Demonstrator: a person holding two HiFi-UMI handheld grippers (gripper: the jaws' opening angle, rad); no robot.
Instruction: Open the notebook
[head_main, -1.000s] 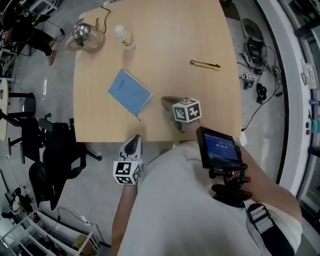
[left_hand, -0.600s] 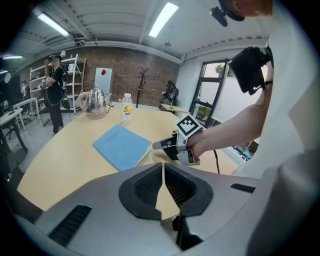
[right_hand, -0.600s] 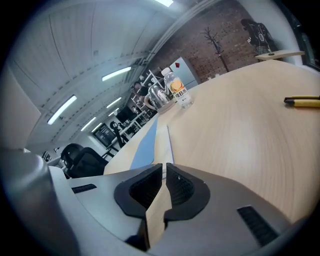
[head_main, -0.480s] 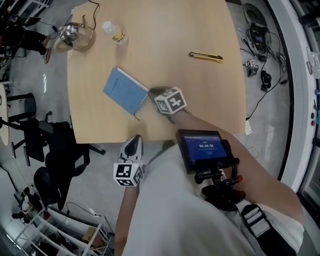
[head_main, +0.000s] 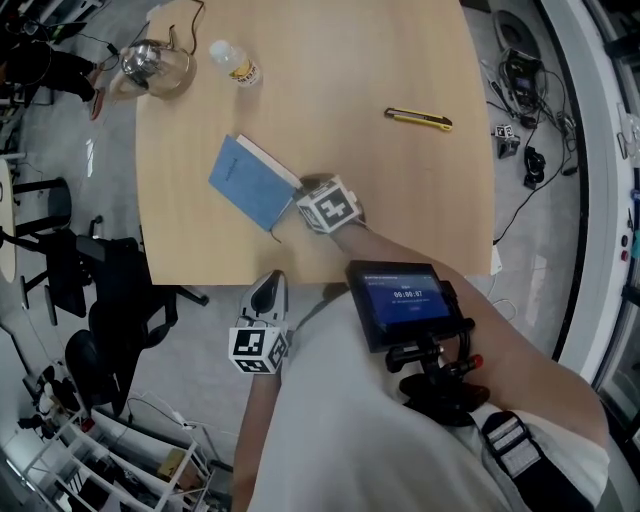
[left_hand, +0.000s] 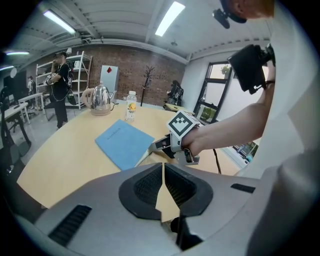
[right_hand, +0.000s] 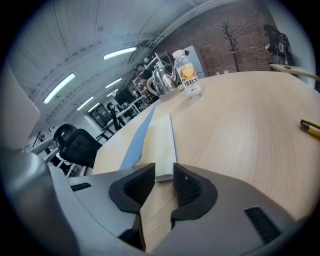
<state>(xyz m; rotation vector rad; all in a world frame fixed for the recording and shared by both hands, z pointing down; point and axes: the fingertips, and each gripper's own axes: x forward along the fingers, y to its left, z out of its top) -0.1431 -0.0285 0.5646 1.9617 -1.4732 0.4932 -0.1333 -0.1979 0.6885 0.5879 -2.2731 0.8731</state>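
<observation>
A closed blue notebook lies flat and askew on the wooden table. My right gripper is at its right-hand edge, low over the table. In the right gripper view the jaws are opening, and the notebook's near end with its white page edge sits just at the gap between the fingertips. The left gripper view shows the notebook and the right gripper beside it. My left gripper hangs off the table's front edge, shut with nothing in it.
A steel kettle and a small bottle stand at the table's far left. A yellow utility knife lies at the far right. A black chair stands left of the table, and cables lie on the floor at the right.
My right gripper has moved left from the table's front middle to the notebook's right edge. The left gripper has stayed where it was.
</observation>
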